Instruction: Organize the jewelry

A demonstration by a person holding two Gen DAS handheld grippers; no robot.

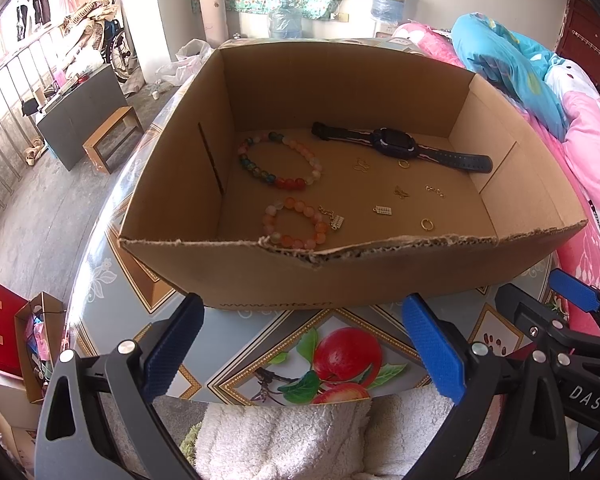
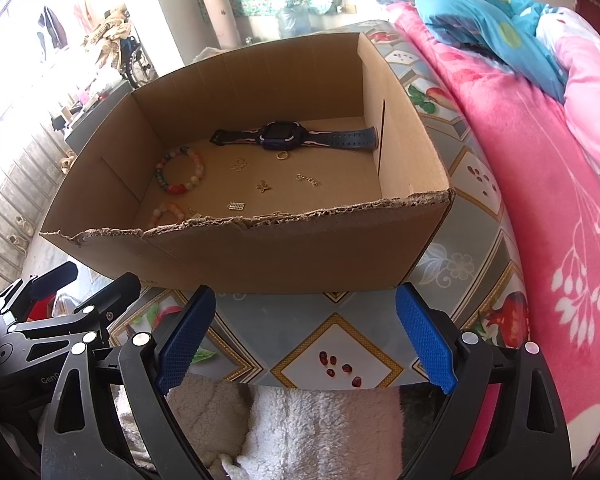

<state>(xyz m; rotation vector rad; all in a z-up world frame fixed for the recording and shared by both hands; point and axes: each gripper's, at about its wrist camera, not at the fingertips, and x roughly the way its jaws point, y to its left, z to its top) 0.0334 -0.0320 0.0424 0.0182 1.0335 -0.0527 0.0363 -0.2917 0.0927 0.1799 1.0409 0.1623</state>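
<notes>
Your left gripper (image 1: 300,344) has its fingers spread wide, nothing between them; your right gripper (image 2: 302,334) likewise. Both hover over the near edge of the worktop (image 2: 260,332), just short of the cardboard box (image 1: 340,276). The box stands on the worktop, top open, near rim torn. On its floor: a dark watch (image 1: 396,142) toward the far wall, a multicoloured bead bracelet (image 1: 280,160) at left, an orange-pink bead bracelet (image 1: 296,222) nearer the torn rim, and small gold pieces (image 1: 402,191) scattered apart. A pink bed (image 2: 540,200) lies right of the worktop.
</notes>
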